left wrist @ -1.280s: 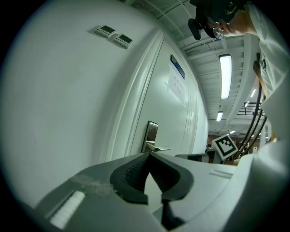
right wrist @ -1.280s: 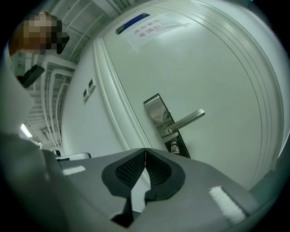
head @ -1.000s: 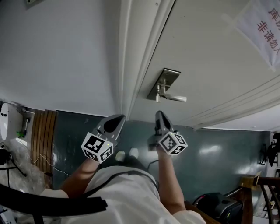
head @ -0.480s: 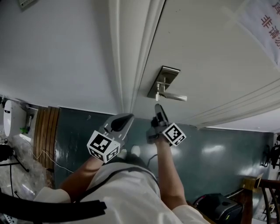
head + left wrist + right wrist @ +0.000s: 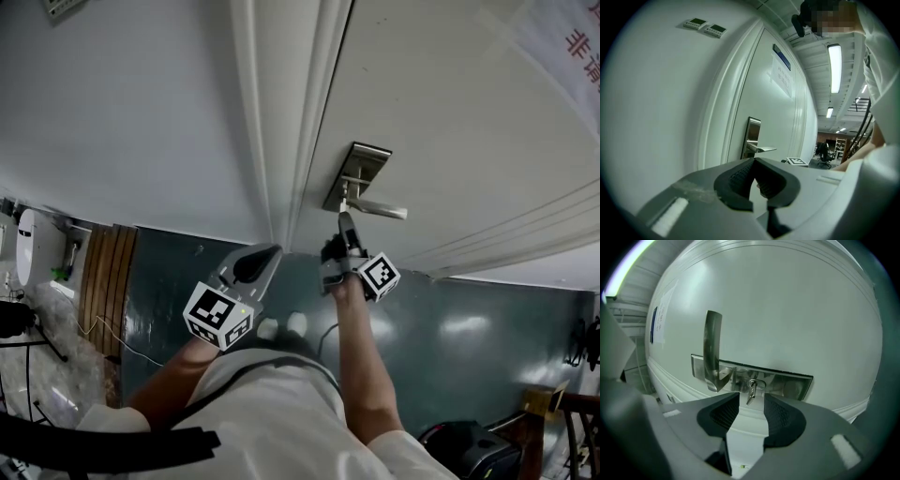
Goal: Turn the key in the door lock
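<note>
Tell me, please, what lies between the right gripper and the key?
Nothing: in the right gripper view the right gripper, its jaws just opening and empty, faces the key across bare air.

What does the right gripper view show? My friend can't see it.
The right tool points at a small key in the silver lock plate on a white door. Its jaws have just been opening, with nothing between them.

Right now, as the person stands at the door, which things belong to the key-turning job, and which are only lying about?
For the job: key in the lock plate; right gripper, jaws just opened, nothing between them, key just ahead; door.
Just lying about: left gripper, empty; door handle; paper notice; wall switches; wooden slats.
</note>
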Action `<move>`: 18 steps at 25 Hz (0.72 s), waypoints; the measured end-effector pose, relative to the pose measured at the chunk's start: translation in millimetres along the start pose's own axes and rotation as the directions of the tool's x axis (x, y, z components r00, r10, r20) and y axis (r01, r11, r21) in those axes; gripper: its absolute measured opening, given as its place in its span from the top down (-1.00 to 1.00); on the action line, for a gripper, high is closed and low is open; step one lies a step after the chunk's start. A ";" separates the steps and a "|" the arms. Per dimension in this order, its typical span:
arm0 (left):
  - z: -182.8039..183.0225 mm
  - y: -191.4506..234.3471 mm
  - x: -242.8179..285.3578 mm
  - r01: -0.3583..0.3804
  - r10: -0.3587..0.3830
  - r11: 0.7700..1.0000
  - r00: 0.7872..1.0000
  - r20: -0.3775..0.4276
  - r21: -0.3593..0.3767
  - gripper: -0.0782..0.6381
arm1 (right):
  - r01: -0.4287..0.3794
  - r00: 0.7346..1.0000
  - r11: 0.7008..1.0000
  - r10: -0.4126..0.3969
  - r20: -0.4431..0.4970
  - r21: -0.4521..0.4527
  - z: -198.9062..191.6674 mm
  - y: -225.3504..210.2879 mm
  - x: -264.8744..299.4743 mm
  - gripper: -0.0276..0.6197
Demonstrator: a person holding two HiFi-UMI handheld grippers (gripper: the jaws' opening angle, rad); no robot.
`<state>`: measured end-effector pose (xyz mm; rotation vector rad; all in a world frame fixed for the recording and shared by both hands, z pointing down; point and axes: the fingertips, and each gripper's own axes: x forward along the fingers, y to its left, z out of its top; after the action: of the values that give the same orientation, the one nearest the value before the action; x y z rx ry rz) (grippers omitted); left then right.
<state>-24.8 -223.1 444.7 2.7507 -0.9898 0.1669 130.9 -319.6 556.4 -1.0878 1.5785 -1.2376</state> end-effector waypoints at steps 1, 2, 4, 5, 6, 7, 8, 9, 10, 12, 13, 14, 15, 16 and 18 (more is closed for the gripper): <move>0.0 0.2 -0.1 -0.002 0.002 1.000 1.000 0.000 0.001 0.77 | -0.007 1.000 1.000 0.007 0.004 0.026 0.0 -1.0 1.8 0.42; 0.0 0.2 -0.3 -0.004 0.004 1.000 1.000 -0.001 0.001 0.77 | -0.016 1.000 0.998 0.015 0.008 0.053 0.0 -1.7 3.3 0.43; -0.6 0.2 -0.9 -0.005 0.005 1.000 1.000 -0.002 0.002 0.77 | -0.030 0.999 0.995 0.028 0.021 0.100 0.8 -3.2 5.4 0.54; -1.1 0.4 -1.4 -0.006 0.006 1.000 1.000 -0.003 0.002 0.77 | -0.033 0.999 0.993 0.030 0.028 0.115 1.7 -3.9 6.0 0.61; -1.5 0.8 -1.9 -0.008 0.008 1.000 1.000 -0.004 0.002 0.77 | -0.036 0.999 0.992 0.032 0.034 0.122 2.6 -4.0 6.6 0.68; -1.9 1.4 -2.6 -0.009 0.009 1.000 1.000 -0.004 0.002 0.77 | -0.037 0.999 0.992 0.033 0.035 0.123 3.3 -3.5 7.1 0.73; -2.2 2.3 -3.2 -0.011 0.011 1.000 1.000 -0.005 0.002 0.77 | -0.036 0.999 0.993 0.032 0.034 0.117 3.5 -2.6 7.7 0.75; -2.5 3.4 -3.8 -0.013 0.013 1.000 1.000 -0.005 0.002 0.77 | -0.032 0.999 0.994 0.029 0.030 0.103 3.5 -1.4 8.2 0.76; -2.8 4.4 -4.3 -0.015 0.015 1.000 1.000 -0.005 0.002 0.77 | -0.025 0.999 0.997 0.023 0.025 0.078 3.3 -0.1 8.6 0.76; -3.0 5.6 -4.8 -0.017 0.017 1.000 1.000 -0.005 0.002 0.77 | 0.001 1.000 1.000 -0.001 0.016 0.003 3.5 2.0 8.6 0.75; -2.9 5.9 -5.0 -0.017 0.017 1.000 1.000 -0.004 0.003 0.77 | 0.019 1.000 0.999 -0.019 0.012 -0.040 3.6 2.8 8.7 0.74; -2.7 6.2 -5.2 -0.017 0.017 1.000 1.000 -0.003 0.004 0.77 | 0.038 0.999 0.996 -0.037 0.009 -0.083 3.5 3.8 9.0 0.73; -2.5 6.5 -5.5 -0.017 0.017 1.000 1.000 -0.002 0.005 0.77 | 0.054 0.999 0.991 -0.054 0.004 -0.125 3.2 4.9 9.3 0.73; -2.1 6.6 -5.7 -0.017 0.017 1.000 1.000 -0.001 0.006 0.77 | 0.068 0.998 0.984 -0.069 -0.001 -0.165 3.0 6.1 9.5 0.72; -1.0 6.5 -6.3 -0.015 0.015 1.000 1.000 0.001 0.007 0.77 | 0.090 0.995 0.968 -0.096 -0.013 -0.235 2.4 8.7 9.8 0.71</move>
<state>-33.9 -223.9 445.6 2.7500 -1.0129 0.1714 129.2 -328.4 546.5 -1.3131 1.7424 -1.1491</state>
